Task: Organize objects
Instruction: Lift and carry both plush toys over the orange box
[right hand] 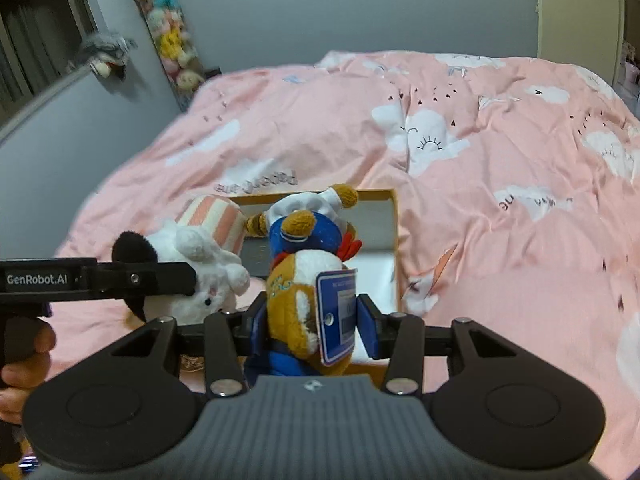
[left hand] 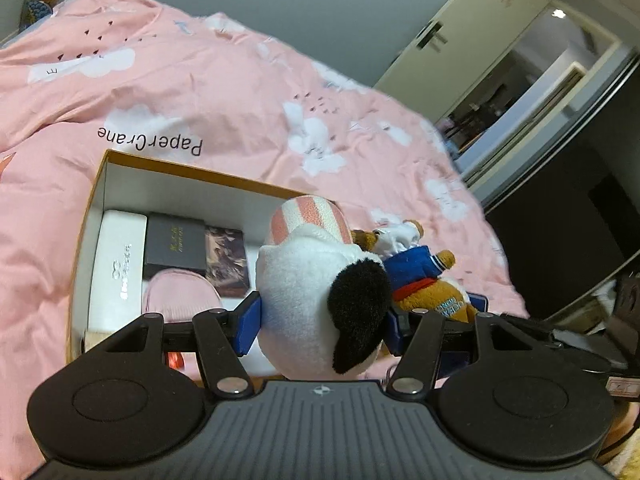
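Observation:
My left gripper (left hand: pixel 320 328) is shut on a white plush toy (left hand: pixel 312 292) with a black ear and a pink-striped hat, its blue pads pressing both sides of the body. My right gripper (right hand: pixel 314 328) is shut on a brown plush toy (right hand: pixel 296 304) in a blue sailor outfit with a blue tag. Both toys hang side by side above an open orange-rimmed box (left hand: pixel 200 174) on the bed. In the right wrist view the white plush toy (right hand: pixel 200 264) sits left of the brown one, with the left gripper's arm (right hand: pixel 100 280) across it. The brown plush toy (left hand: pixel 428 280) also shows at the right of the left wrist view.
The box holds a white case (left hand: pixel 116 268), a black box (left hand: pixel 174 246), a picture book (left hand: pixel 226 260) and a pink round item (left hand: pixel 180 296). A pink cloud-print duvet (right hand: pixel 480 200) covers the bed. A hanging stack of plush toys (right hand: pixel 172 36) is on the far wall. A person's hand (right hand: pixel 24 348) grips the left handle.

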Demonstrator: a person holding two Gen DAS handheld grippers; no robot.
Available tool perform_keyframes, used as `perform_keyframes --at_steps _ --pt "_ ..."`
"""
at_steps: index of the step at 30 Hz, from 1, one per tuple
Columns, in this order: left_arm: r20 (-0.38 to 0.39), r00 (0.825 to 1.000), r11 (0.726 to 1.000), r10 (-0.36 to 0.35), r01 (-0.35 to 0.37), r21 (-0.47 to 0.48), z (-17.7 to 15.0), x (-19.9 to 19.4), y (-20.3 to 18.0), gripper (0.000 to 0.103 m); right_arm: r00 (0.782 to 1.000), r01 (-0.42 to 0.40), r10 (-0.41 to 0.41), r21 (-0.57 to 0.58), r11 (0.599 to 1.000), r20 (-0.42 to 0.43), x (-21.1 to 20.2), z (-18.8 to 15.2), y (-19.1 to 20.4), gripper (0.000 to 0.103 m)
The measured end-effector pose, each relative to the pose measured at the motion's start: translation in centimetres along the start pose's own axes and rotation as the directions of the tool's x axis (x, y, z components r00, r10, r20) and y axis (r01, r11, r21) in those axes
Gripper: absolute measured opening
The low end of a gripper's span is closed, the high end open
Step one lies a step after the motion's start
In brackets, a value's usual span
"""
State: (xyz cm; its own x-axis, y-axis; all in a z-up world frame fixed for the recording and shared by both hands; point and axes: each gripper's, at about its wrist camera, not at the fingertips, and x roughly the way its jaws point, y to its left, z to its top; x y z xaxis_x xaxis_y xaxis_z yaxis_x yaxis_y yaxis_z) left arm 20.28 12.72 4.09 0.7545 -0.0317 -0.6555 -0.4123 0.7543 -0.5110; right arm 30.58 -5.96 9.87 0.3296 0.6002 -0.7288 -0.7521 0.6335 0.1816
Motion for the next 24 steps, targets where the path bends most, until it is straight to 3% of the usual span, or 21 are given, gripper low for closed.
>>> perform_keyframes --at_steps 10,17,24 --pt "-0.172 0.984 0.996 0.042 -0.055 -0.073 -0.4 9.1 3.8 0.068 0.970 0.065 -0.091 -0.121 0.991 -0.225 10.1 0.7 -0.9 0.047" --pt "-0.223 0.974 0.997 0.047 -0.061 -0.053 -0.7 10.5 4.6 0.068 0.944 0.067 -0.133 -0.220 0.973 -0.302 13.0 -0.4 0.5 0.049" --pt "-0.308 0.948 0.995 0.084 -0.094 -0.020 0.0 11.9 3.9 0.068 0.912 0.069 -0.179 -0.291 0.954 -0.370 15.0 -0.7 1.0 0.051"
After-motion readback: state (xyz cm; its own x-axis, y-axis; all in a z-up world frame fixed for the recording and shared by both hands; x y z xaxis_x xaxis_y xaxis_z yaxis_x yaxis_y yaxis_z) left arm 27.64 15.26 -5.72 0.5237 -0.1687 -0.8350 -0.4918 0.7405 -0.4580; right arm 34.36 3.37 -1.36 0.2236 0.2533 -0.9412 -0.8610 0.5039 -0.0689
